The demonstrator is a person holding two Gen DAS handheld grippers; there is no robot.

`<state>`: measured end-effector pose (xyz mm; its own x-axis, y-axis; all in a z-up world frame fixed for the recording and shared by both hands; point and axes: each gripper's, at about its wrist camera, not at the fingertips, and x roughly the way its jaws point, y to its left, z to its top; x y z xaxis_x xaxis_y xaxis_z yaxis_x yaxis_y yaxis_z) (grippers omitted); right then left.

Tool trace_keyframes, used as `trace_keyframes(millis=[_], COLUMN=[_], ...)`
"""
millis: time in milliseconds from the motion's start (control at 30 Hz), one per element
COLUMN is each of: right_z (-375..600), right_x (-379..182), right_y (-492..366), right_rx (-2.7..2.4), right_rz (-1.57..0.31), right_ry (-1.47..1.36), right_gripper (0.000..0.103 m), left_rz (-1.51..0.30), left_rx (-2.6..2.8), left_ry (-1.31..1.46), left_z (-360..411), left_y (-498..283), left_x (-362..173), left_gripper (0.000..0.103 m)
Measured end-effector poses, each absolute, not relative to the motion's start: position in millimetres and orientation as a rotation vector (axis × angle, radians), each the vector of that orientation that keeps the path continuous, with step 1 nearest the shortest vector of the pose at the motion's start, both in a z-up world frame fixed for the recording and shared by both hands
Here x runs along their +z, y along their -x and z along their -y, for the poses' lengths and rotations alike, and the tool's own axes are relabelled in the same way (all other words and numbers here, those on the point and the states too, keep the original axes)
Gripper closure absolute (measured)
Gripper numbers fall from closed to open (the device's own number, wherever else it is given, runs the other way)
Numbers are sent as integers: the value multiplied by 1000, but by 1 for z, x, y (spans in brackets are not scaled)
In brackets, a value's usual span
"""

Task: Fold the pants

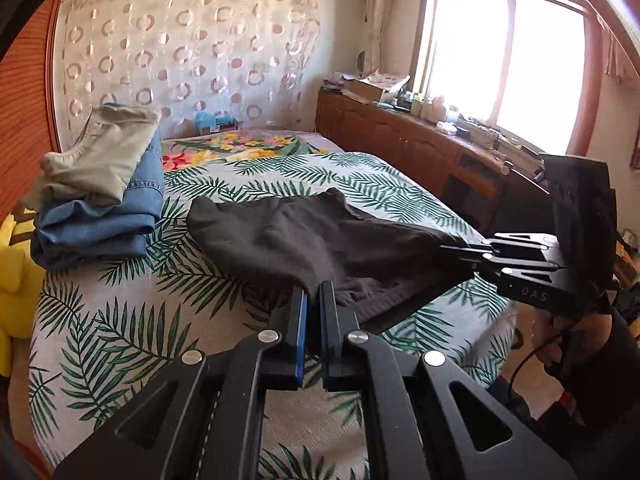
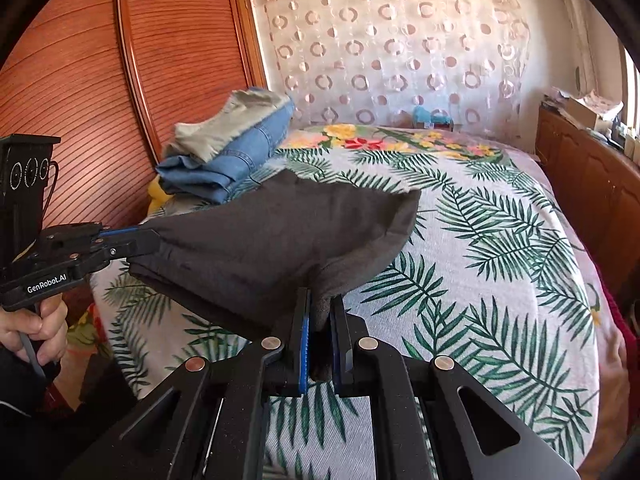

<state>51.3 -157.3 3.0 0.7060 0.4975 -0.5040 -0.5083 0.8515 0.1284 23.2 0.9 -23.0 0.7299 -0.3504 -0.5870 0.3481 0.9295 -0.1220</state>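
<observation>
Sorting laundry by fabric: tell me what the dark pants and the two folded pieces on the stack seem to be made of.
Dark pants: soft matte knit, probably fleece or jersey; fuzzy surface, limp drape.
Blue piece: denim; faded blue weave, visible stitched seams.
Beige piece: looks like plain woven cotton; smooth, matte.

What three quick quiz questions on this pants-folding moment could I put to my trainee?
1. True or false: both grippers are shut on the dark pants.
2. Which lies on top of the folded pile by the headboard: A) beige garment, B) blue jeans, C) yellow cloth?
3. Fill in: the far end of the pants rests on the leaf-print ____.

Key:
1. True: left gripper and right gripper each pinch an edge.
2. A: the beige garment lies on the blue jeans.
3. Bedspread.
</observation>
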Motion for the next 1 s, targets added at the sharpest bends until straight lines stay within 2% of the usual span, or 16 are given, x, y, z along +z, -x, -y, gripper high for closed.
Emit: trace_keyframes(millis=[433,1000], right_z=[169,175], right_x=[-4,40], right_y=[-24,0], right_rx=[561,587], right_rz=[-576,-456], right_ry=[5,20], right_gripper=[95,95], left_rz=[-686,-566], left_rx=[-411,-414], left_ry=[-6,-4], left_z=[4,2], left_y=[-7,5], left_x=[-37,11], left_gripper=[97,97])
